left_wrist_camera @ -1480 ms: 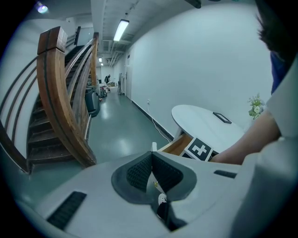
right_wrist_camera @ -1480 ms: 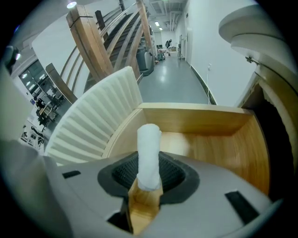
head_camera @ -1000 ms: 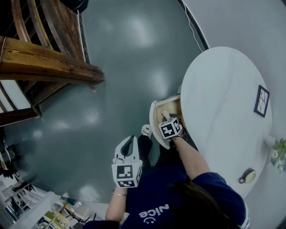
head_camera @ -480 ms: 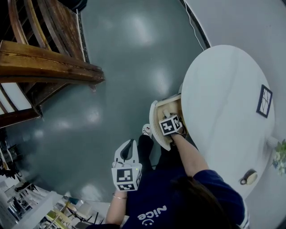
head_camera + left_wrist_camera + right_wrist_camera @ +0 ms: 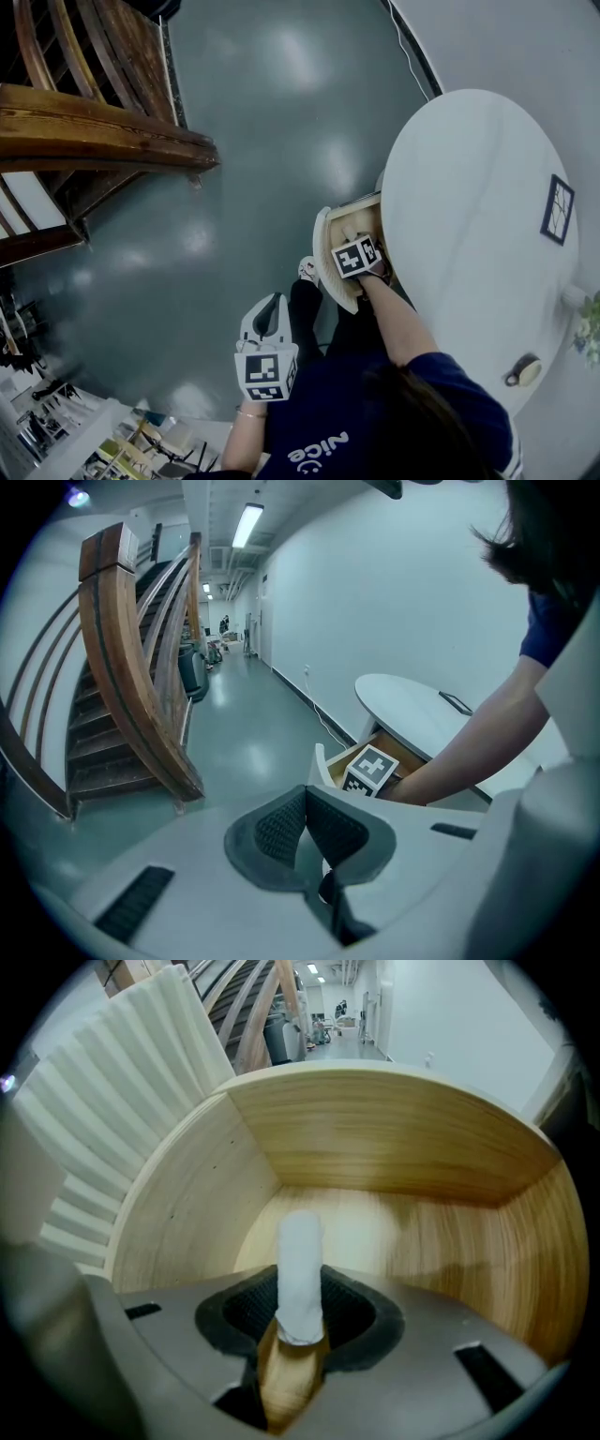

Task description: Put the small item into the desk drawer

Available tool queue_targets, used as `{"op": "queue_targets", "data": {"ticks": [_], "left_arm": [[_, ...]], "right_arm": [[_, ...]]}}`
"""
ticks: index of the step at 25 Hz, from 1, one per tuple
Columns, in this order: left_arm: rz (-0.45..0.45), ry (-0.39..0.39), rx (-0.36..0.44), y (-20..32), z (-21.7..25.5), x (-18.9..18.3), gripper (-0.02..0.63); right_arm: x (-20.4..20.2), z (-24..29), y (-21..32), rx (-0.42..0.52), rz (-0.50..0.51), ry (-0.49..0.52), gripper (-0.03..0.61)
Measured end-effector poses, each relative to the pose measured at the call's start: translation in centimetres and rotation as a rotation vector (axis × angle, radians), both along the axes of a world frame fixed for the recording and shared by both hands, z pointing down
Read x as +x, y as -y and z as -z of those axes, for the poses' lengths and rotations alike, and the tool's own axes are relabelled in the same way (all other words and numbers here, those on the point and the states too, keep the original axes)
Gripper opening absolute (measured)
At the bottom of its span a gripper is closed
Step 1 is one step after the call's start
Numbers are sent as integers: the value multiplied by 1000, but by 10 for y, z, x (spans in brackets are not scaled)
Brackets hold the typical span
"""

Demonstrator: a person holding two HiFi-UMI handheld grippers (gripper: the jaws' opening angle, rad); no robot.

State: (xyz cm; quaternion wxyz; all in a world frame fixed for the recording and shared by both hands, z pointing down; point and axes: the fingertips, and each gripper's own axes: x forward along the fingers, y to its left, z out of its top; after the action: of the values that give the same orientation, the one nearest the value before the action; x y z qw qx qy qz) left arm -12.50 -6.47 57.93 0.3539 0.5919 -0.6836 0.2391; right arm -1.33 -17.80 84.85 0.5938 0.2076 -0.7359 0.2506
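The small item [image 5: 300,1269], a short wooden handle with a white tip, stands between the pads of my right gripper [image 5: 300,1312]. Those jaws are opening, with the item still touching both pads. This gripper reaches into the open curved wooden drawer [image 5: 375,1147] of the round white table [image 5: 469,206]; its marker cube [image 5: 356,256] hides the jaws in the head view. My left gripper [image 5: 269,309] hangs over the floor, left of the drawer front [image 5: 323,766]. Its pads [image 5: 281,822] meet, with nothing between them.
A wooden staircase [image 5: 94,141] fills the left of the room. On the table lie a dark framed picture [image 5: 555,210], a small plant [image 5: 589,328] and a small round object [image 5: 518,369]. The person's legs and shoe [image 5: 307,273] are below the drawer.
My right gripper has moved slightly deeper into the drawer with the item. The left gripper has hardly moved.
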Motion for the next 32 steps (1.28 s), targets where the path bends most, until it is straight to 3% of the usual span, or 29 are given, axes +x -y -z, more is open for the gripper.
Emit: {"op": "queue_targets", "data": {"ticks": [11,22,32], "left_arm": [[-6,-8,26,5,5,1,3],[-37,-30,89,20,16,-5,3],[-97,-57,138,31,27,-9,3]], "right_arm": [[-2,10,-11,-51,16,0,213],[-6,52,-9,9,-7,12,219],[-1,103,-15,61,-117,90,219]]}}
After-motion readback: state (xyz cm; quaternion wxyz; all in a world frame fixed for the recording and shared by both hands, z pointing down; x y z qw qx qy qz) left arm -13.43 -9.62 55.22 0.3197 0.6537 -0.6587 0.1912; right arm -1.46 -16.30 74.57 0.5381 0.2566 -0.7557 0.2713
